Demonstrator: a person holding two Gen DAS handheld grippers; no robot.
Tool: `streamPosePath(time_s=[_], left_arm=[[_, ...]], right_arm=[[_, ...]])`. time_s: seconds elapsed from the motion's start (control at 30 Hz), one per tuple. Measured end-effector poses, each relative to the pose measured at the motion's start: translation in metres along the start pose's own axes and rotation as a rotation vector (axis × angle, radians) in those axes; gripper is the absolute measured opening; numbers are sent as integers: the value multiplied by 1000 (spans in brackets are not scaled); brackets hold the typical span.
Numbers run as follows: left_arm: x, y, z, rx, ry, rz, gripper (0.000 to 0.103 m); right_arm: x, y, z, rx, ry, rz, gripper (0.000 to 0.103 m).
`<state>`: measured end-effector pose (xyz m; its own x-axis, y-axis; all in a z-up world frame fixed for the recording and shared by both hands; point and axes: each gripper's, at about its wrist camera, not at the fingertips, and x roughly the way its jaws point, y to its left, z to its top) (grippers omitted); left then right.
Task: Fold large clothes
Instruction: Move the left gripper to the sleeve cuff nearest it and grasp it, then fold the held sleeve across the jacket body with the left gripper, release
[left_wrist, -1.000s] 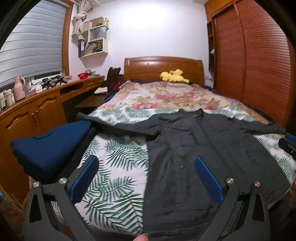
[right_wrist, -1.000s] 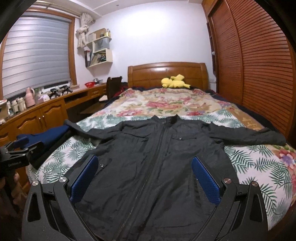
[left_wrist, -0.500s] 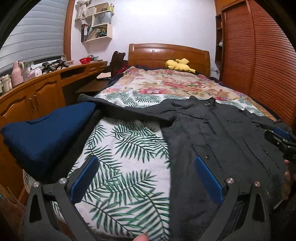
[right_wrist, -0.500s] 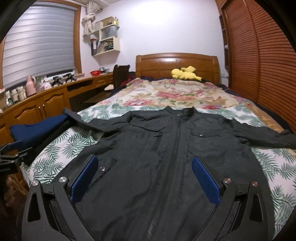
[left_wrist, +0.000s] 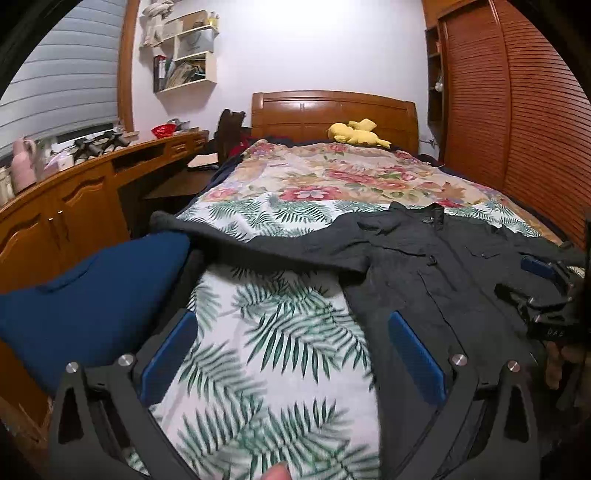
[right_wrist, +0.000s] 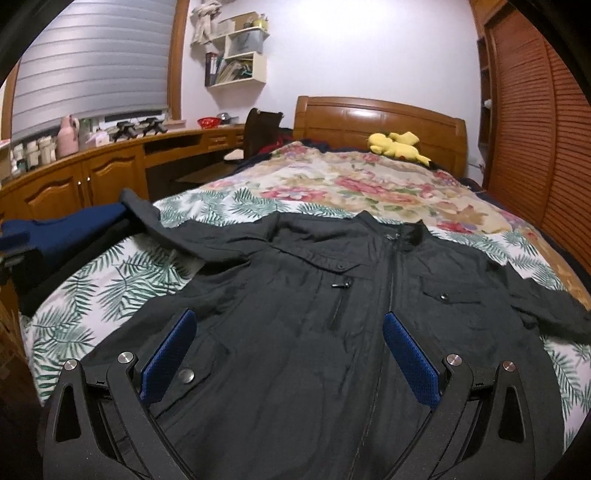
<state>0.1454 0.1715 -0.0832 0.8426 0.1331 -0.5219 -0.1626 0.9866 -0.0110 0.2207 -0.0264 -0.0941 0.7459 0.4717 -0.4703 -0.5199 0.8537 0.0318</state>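
A dark grey zip jacket (right_wrist: 332, 314) lies flat and front up on the bed, sleeves spread to both sides, collar towards the headboard. In the left wrist view the jacket (left_wrist: 443, 266) fills the right half, its left sleeve (left_wrist: 258, 240) stretching across the leaf-print cover. My left gripper (left_wrist: 291, 343) hovers open over the cover beside the jacket's lower left edge, holding nothing. My right gripper (right_wrist: 288, 347) is open above the jacket's lower front, empty; the right gripper (left_wrist: 546, 291) also shows at the right edge of the left wrist view.
A folded navy garment (left_wrist: 85, 295) lies at the bed's left edge on a darker one. A yellow plush toy (right_wrist: 399, 147) sits by the wooden headboard (right_wrist: 380, 122). A wooden desk and cabinets (left_wrist: 74, 203) run along the left, a slatted wardrobe (left_wrist: 517, 110) along the right.
Both grippers have moved forward and lower over the bed. The left one has swung left, off the jacket onto the leaf-print cover. Both stay open and the jacket has not moved.
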Motion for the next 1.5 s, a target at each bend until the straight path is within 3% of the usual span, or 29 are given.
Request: streamPosePath(time_s=[0.1, 0.23, 0.43, 0.73, 1.0, 1.1, 1.27, 1.33, 1.5], left_arm=[[24, 7, 13, -26, 31, -59, 103], [55, 12, 25, -18, 70, -50, 103], [95, 21, 40, -22, 117, -55, 103], [159, 50, 66, -124, 141, -39, 103], [212, 99, 60, -279, 178, 36, 97], [217, 105, 61, -307, 160, 9, 78], [224, 97, 63, -308, 166, -17, 20], [228, 90, 64, -297, 168, -15, 5], [223, 71, 77, -271, 144, -27, 0]], right_arm=[[18, -1, -5, -21, 25, 8, 103], [40, -3, -24, -13, 80, 43, 103], [43, -9, -27, 19, 88, 81, 103], [42, -11, -27, 34, 75, 93, 103], [42, -13, -27, 48, 73, 96, 103], [42, -13, -28, 50, 71, 97, 103], [42, -13, -28, 50, 70, 98, 103], [42, -12, -28, 52, 69, 98, 103], [40, -15, -30, 65, 55, 99, 103]])
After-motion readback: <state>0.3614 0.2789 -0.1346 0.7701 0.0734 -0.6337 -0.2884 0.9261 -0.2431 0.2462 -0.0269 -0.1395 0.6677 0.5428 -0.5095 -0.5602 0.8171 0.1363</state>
